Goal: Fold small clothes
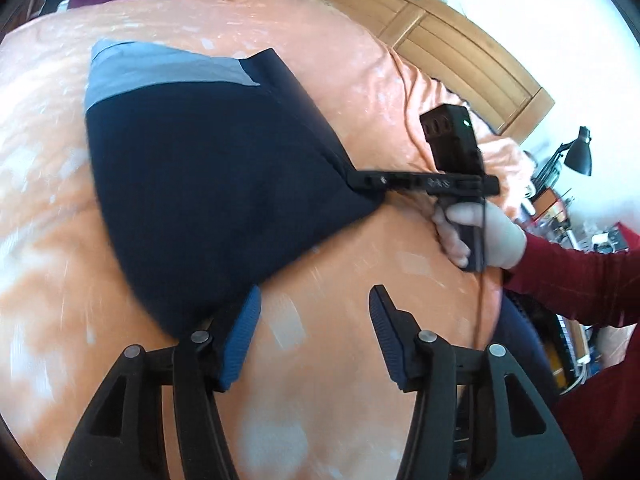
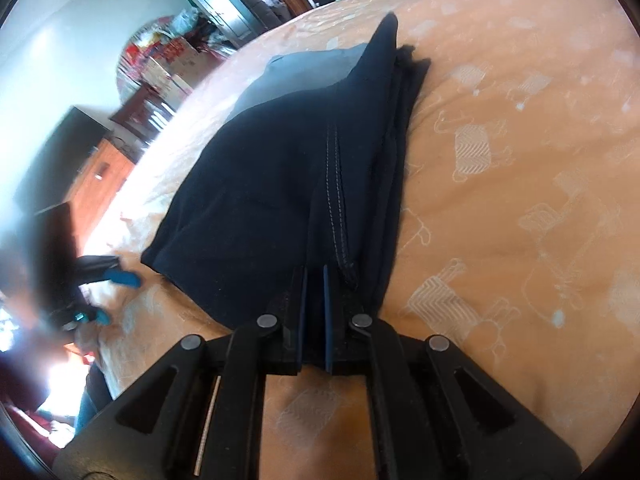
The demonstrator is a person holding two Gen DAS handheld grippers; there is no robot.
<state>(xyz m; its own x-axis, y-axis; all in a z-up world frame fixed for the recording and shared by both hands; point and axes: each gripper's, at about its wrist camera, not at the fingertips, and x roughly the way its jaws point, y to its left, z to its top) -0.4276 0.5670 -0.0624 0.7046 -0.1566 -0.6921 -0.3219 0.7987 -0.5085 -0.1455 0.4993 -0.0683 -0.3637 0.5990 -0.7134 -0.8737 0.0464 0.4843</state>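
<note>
garment (image 2: pixel 280 184): matt navy cloth, grey band, pale stitched seam
bedspread (image 1: pixel 360 264): orange cloth, woven pale motifs
pads (image 1: pixel 244 332): ribbed blue
headboard (image 1: pixel 460 44): smooth wood
glove (image 1: pixel 492 236): white

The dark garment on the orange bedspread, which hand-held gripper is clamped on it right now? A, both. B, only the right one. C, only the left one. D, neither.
B: the right hand-held gripper has its jaws closed on the edge of the dark garment, while the left hand-held gripper stands open over the orange bedspread.
</note>
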